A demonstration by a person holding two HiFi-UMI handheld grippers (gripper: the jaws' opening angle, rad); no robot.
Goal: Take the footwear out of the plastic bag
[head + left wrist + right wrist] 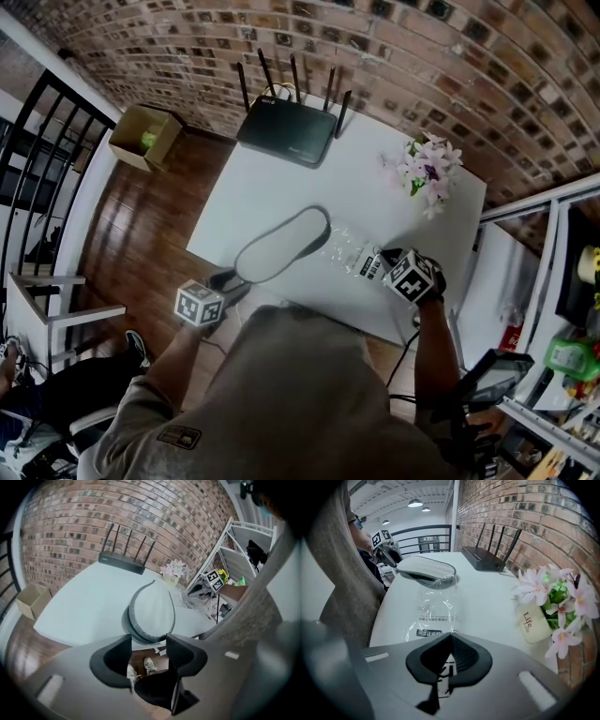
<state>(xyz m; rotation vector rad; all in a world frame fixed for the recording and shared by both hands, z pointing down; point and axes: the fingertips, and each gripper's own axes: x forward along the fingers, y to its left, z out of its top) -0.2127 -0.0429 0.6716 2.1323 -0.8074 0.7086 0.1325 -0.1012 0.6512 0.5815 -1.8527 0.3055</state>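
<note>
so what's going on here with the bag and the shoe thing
A person stands at a white table with a tool in each hand. The grey slipper lies on the table, already out of the clear plastic bag, which lies flat beside it. The right tool is clamped on the bag's near edge. The left tool is open and empty, just short of the slipper's near end.

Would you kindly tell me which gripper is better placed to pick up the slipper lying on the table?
Left, probably. The left gripper is open and empty, just short of the slipper. The right gripper is shut on the plastic bag, farther from the slipper.
</note>
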